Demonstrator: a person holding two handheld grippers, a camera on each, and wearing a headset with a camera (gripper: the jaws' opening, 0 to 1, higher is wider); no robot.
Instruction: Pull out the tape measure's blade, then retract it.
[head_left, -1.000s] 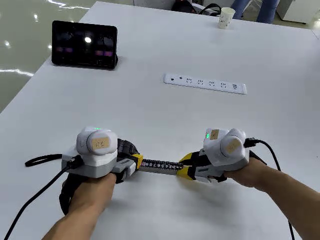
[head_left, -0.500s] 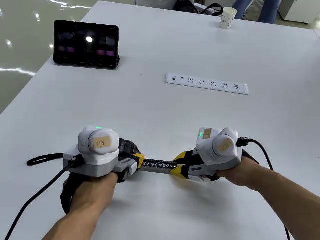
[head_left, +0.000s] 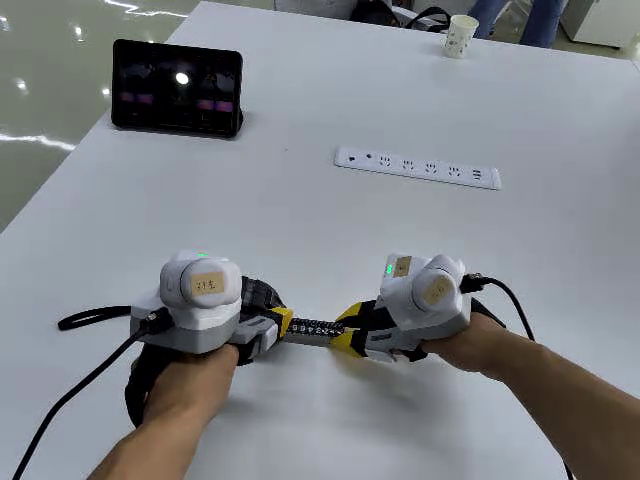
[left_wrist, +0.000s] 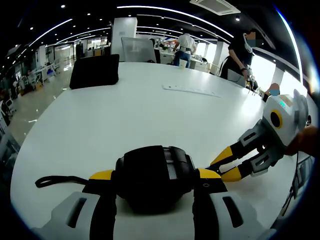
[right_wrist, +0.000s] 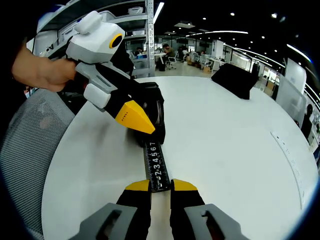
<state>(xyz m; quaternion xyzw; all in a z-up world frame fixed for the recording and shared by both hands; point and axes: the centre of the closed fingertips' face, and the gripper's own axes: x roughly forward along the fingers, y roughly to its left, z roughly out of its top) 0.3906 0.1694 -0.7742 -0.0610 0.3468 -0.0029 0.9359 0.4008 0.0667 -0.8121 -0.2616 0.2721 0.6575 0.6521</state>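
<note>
Head view: on the white desk (head_left: 330, 230), in the lower middle of the frame, the black tape measure (head_left: 256, 297) sits clenched in the left gripper (head_left: 274, 325). A short length of blade (head_left: 311, 327) runs to the right from it, and the right gripper (head_left: 346, 328) is pinched on the blade's far end. The tape measure's black strap (head_left: 90, 317) lies on the desk at the left. A dark tablet (head_left: 177, 88) stands at upper left, a white power strip (head_left: 417, 167) lies right of centre, and a paper cup (head_left: 460, 35) stands at the top edge.

Left gripper view: the tape measure (left_wrist: 152, 172) sits at lower centre, touched on both sides by the yellow tips of the left gripper (left_wrist: 155, 174). Its strap (left_wrist: 55, 179) trails to the left. The right gripper (left_wrist: 226, 164) enters from the right, its yellow tips just beside the case. The tablet (left_wrist: 95, 71) and the power strip (left_wrist: 190, 90) lie further up the desk.

Right gripper view: the right gripper (right_wrist: 161, 186) is clamped on the end of the numbered blade (right_wrist: 155, 165) at bottom centre. The blade leads up to the tape measure (right_wrist: 152, 107), gripped by the left gripper (right_wrist: 134, 116), which a hand (right_wrist: 40, 67) holds at upper left.
</note>
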